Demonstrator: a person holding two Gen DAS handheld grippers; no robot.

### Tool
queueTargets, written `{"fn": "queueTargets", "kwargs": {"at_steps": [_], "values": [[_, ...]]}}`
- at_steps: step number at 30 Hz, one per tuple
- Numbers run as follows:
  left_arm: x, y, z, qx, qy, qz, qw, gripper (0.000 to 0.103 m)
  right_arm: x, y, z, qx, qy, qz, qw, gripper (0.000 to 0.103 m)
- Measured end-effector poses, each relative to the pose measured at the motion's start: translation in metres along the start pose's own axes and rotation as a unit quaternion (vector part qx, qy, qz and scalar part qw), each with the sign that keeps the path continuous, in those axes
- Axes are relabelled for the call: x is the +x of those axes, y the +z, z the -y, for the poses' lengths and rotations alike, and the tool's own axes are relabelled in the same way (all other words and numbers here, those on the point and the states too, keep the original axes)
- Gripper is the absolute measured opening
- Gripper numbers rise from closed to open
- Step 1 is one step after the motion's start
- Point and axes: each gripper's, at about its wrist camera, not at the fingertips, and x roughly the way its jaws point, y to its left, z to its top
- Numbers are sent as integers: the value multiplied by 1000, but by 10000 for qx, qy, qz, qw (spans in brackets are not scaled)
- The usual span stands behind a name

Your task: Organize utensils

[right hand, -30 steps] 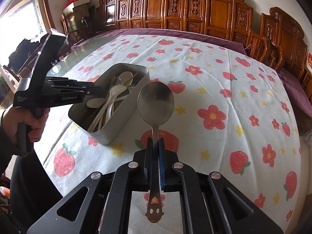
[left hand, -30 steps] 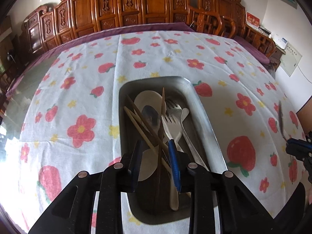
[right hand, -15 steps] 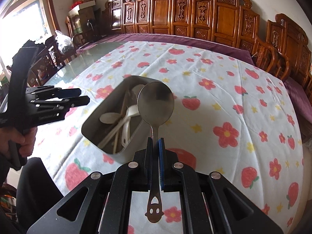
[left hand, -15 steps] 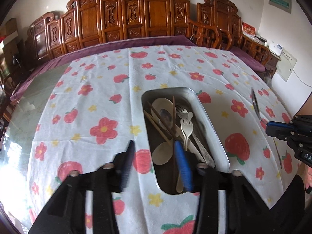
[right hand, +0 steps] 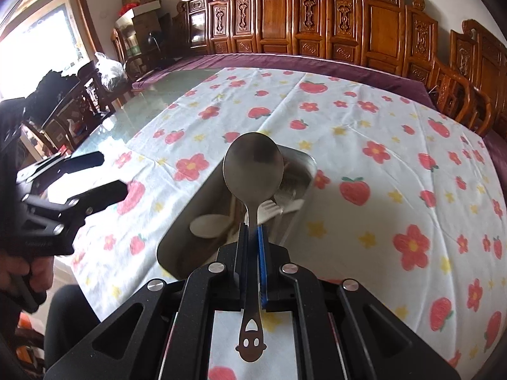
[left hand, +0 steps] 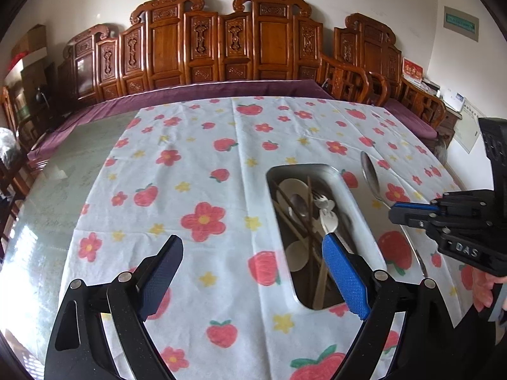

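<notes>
Both grippers are drawing back from where they were a second ago: the left gripper (left hand: 252, 258), then set low over the metal tray (left hand: 355, 196), is now standing up and off to the tray's side, its jaws having just been opening to a wide spread with nothing between them, while the right gripper (right hand: 252, 231) is now looking down over the tray's near end instead of from well beside it. Nearest the right wrist camera, the jaws are pinching the steel spoon (right hand: 252, 171) by its handle, the cut-out face at the handle's end hanging below the pads and the bowl pointing forward over the tray (right hand: 177, 237). Beyond that, the tray is holding a loose heap of pale spoons, forks (left hand: 326, 213) and chopsticks on the flowered tablecloth (left hand: 202, 171). Judging from this, the step in hand is bringing the spoon in; doing it well is a matter of lowering the bowl lengthwise along the tray, parallel to the pieces already lying there, and letting go only when it is resting low, so it is not bouncing out or crossing the chopsticks. Farther off, carved wooden chairs (right hand: 320, 15) are lining the wall.
</notes>
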Motion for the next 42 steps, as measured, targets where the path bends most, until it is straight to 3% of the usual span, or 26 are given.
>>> {"fn": "queueTargets", "kwargs": {"at_steps": [10,18,26,32,39,42], "values": [[0,-4,-24,-111,124,13,9999,86,44,26,-11,307,66,-156,9994,7],[0,-6,-27,1,233,55,9997,86,84,20,-11,624,82,-412,9972,8],[9,-11,-32,-68,209,-25,9998,86,97,15,-20,681,339,-527,9957,10],[9,-11,-30,-78,173,-16,9998,86,92,15,-25,460,350,-398,9975,11],[-3,-5,-16,-51,95,109,9999,86,55,12,-21,72,133,50,9999,11],[-10,-1,-7,-79,12,163,9998,86,31,8,-13,89,40,299,9995,25]]}}
